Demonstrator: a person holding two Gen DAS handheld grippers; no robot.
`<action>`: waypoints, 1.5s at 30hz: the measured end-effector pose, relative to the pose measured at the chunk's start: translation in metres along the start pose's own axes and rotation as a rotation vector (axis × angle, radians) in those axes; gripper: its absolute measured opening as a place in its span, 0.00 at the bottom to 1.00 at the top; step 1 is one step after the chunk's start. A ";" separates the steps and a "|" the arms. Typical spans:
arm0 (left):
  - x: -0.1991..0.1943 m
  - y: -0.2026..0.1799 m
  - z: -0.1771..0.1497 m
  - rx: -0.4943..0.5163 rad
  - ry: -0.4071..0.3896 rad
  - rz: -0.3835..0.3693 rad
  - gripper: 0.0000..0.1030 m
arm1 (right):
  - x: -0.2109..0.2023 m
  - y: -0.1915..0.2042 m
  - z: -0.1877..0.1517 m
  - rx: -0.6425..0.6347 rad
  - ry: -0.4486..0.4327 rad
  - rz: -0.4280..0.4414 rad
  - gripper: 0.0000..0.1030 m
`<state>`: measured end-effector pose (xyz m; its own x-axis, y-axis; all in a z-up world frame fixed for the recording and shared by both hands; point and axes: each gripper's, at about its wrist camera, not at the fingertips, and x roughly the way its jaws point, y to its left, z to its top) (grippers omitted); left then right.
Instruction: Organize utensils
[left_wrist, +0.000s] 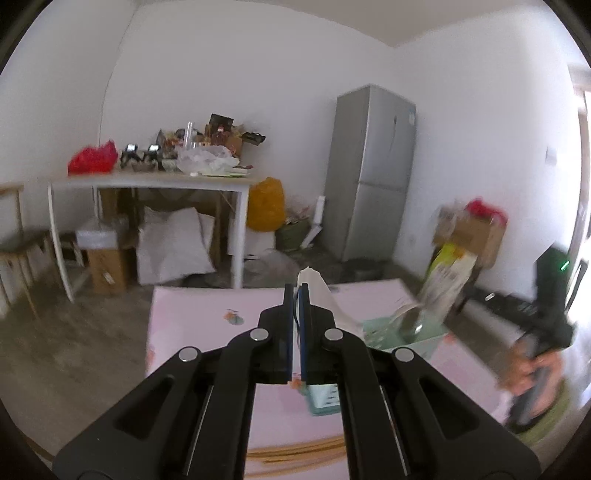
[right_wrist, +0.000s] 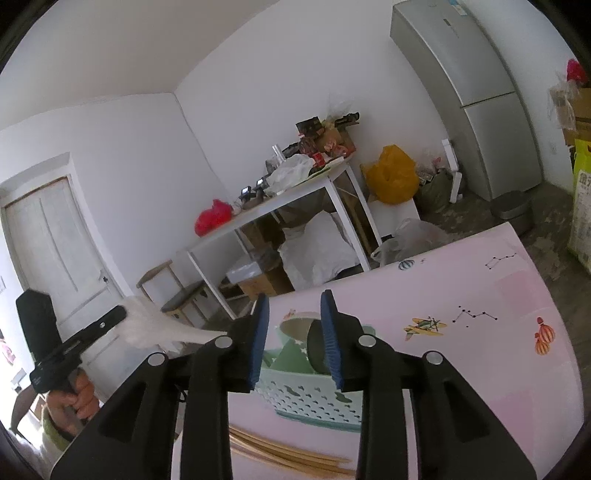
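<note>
- the left gripper (left_wrist: 295, 295) is clenched on a thin white plastic bag (left_wrist: 314, 280), which pokes up between the blue pads and trails off to one side; in the right wrist view the same bag (right_wrist: 159, 328) hangs blurred from the gripper's tip.
- the right gripper (right_wrist: 293, 321) has its jaws parted with nothing between the pads; it hangs above the basket.
- a mint green perforated basket (right_wrist: 310, 400) sits on the pink table (right_wrist: 480, 369), holding a dark round item and a green piece with white stars; what they are i cannot tell.
- a bundle of wooden chopsticks (right_wrist: 280, 454) lies flat on the table, just in front of the basket on the near side.
- in the left wrist view a clear, blurred object (left_wrist: 413, 317) stands in the basket (left_wrist: 384, 332).
- a hand (right_wrist: 74, 398) grips the left tool's handle.
</note>
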<state>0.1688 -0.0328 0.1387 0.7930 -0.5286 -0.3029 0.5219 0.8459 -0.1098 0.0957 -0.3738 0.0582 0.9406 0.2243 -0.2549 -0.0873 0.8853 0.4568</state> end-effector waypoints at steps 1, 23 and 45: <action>0.005 -0.004 0.001 0.035 0.010 0.017 0.01 | -0.001 0.000 0.000 -0.008 0.004 -0.007 0.29; 0.100 -0.036 0.003 0.178 0.214 -0.051 0.03 | -0.005 -0.006 -0.019 -0.017 0.051 -0.026 0.32; 0.083 -0.001 -0.004 -0.119 0.102 -0.179 0.49 | -0.011 -0.003 -0.027 -0.034 0.058 -0.022 0.33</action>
<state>0.2330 -0.0769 0.1097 0.6518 -0.6664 -0.3620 0.6062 0.7446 -0.2794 0.0773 -0.3677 0.0370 0.9219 0.2265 -0.3142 -0.0784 0.9035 0.4213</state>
